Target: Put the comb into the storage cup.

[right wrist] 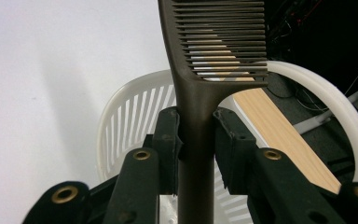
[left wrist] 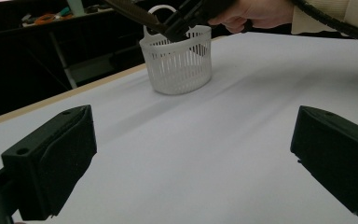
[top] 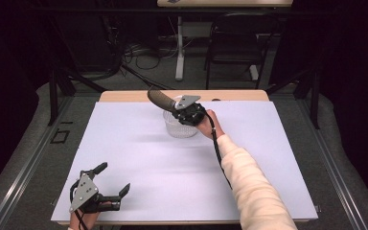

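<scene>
A dark brown comb (right wrist: 200,84) is clamped by its handle between the jaws of my right gripper (right wrist: 196,140), teeth end pointing away. In the high view the right gripper (top: 184,111) holds the comb (top: 160,99) just above the small white slatted basket (top: 177,128) at the table's far middle. The basket (left wrist: 177,63) stands upright with its looped handle raised; in the right gripper view its rim (right wrist: 121,100) lies right under the comb. My left gripper (top: 112,179) rests near the front left corner, jaws wide apart and empty, its fingers (left wrist: 51,158) framing bare table.
A white sheet (top: 172,172) covers the table, with a wooden edge (top: 124,96) along the far side. A chair (top: 239,43) and a table leg stand on the floor beyond. The person's cream sleeve (top: 254,187) crosses the right half.
</scene>
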`<state>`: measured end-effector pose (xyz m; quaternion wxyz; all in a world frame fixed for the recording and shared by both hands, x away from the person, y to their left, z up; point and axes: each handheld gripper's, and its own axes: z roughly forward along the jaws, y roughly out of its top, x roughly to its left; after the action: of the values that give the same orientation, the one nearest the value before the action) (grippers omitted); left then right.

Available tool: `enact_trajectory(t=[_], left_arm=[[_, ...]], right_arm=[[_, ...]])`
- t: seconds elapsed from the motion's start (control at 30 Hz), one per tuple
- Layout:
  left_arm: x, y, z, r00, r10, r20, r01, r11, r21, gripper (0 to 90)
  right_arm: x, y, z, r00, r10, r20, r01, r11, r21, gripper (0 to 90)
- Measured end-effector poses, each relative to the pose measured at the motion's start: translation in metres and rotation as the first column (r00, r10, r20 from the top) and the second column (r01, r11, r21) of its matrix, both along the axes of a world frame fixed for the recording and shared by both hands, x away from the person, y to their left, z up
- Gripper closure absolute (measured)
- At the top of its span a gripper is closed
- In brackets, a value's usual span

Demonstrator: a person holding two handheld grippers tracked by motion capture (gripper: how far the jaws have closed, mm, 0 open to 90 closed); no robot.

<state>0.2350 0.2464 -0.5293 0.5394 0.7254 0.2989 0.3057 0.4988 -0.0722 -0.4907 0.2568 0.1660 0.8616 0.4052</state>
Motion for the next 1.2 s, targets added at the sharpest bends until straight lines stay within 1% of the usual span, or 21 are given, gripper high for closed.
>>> enact_trajectory(t=[0.1,0.47,0.6,0.77,0.8,0.87,0.9,0.97,1.0,1.03,1.1,1.2], left_arm=[[0.000,0.000,0.000,1.0000,0.001,0.000,-0.001,1.0000,0.000,0.2],[0.000,0.000,0.000,1.0000,-0.001,0.000,0.001,1.0000,-0.001,0.3],[0.000,0.000,0.000,1.0000,0.000,0.001,0.000,1.0000,0.000,0.2],[0.000,0.000,0.000,1.0000,-0.001,0.001,0.001,1.0000,0.000,0.2],[0.000,0.000,0.000,1.0000,0.000,0.001,0.000,1.0000,0.001,0.2],[0.000,0.001,0.000,1.0000,-0.002,0.002,0.002,1.0000,0.002,0.2],[-0.001,0.001,0.000,1.0000,0.000,0.003,0.000,1.0000,0.000,0.2],[-0.001,0.001,0.000,1.0000,-0.001,0.002,0.001,1.0000,0.000,0.2],[0.000,0.001,0.000,1.0000,-0.001,0.002,0.001,1.0000,0.001,0.2],[0.000,0.001,0.000,1.0000,-0.003,0.002,0.003,1.0000,0.001,0.2],[-0.001,0.000,0.001,1.0000,-0.004,0.004,0.004,1.0000,0.004,0.3],[0.000,0.000,0.000,1.0000,-0.002,0.001,0.002,1.0000,0.001,0.2]], right_arm=[[0.000,0.000,-0.001,0.9999,-0.007,-0.012,0.007,1.000,0.000,71.2],[0.001,0.001,-0.003,0.9998,-0.006,-0.020,0.006,1.000,-0.007,71.0],[0.001,0.001,-0.003,0.9999,-0.004,-0.015,0.004,1.000,-0.010,70.9],[0.001,0.001,-0.004,0.9995,-0.011,-0.029,0.011,1.000,-0.005,69.9],[0.001,0.002,-0.004,0.9994,-0.014,-0.032,0.013,1.000,-0.005,68.1],[0.000,0.001,-0.003,0.9987,-0.027,-0.043,0.027,1.000,-0.002,57.6],[0.000,0.001,-0.001,0.9980,-0.035,-0.053,0.035,0.999,0.001,54.2],[-0.003,-0.002,0.002,0.9957,-0.044,-0.082,0.046,0.999,0.023,46.8],[-0.005,-0.003,0.002,0.9947,-0.053,-0.088,0.056,0.998,0.030,43.2],[-0.006,-0.004,0.004,0.9927,-0.055,-0.108,0.059,0.998,0.030,42.0],[-0.009,-0.007,0.006,0.9885,-0.073,-0.132,0.080,0.996,0.047,37.4],[-0.011,-0.011,0.011,0.9830,-0.075,-0.168,0.088,0.993,0.075,30.1]])
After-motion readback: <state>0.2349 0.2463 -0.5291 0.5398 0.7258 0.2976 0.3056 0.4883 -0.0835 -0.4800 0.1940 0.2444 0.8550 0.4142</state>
